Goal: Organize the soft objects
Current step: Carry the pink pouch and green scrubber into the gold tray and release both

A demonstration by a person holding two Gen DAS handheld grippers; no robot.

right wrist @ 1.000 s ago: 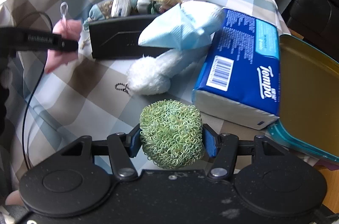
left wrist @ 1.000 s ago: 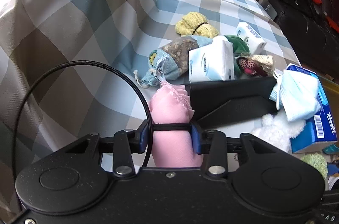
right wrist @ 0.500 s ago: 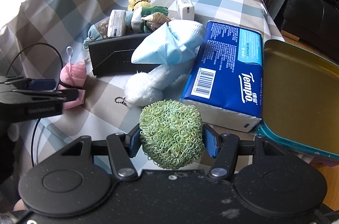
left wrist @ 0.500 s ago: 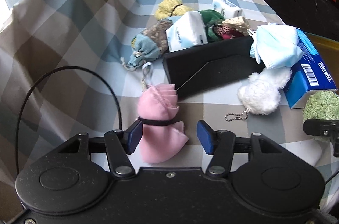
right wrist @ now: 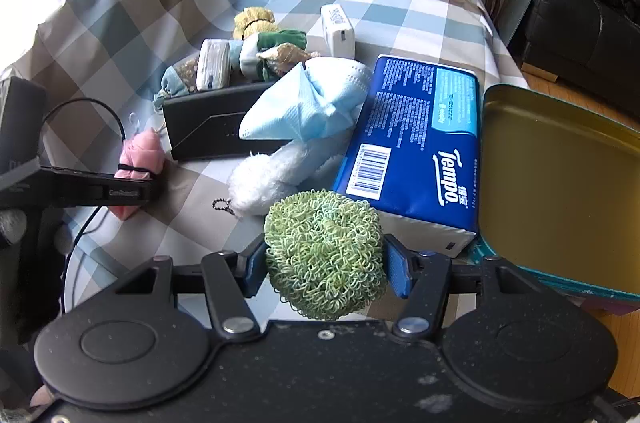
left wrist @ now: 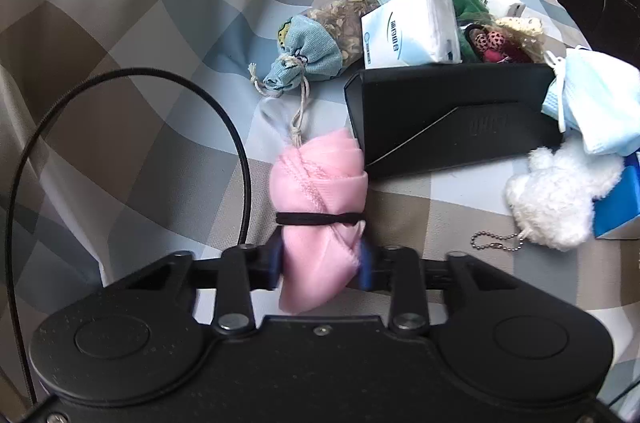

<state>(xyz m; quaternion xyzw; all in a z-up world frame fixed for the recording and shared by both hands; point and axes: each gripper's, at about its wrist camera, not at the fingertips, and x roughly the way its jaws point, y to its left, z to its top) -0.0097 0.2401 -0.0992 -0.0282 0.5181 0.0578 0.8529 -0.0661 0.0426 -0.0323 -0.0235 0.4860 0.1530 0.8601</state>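
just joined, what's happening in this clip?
A person with handheld tongs in each hand is sorting soft items on a checked cloth. The left tongs have just closed on a pink cloth bundle tied with a black band, beside the black box. The right tongs are shut on a green loopy scrubber ball. A white plush, face mask and blue tissue pack lie near the gold tin.

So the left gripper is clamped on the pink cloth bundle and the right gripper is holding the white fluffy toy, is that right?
Not quite. The right gripper holds the green loopy ball, as the right wrist view shows; the white fluffy toy lies on the cloth. The left gripper is indeed clamped on the pink cloth bundle.
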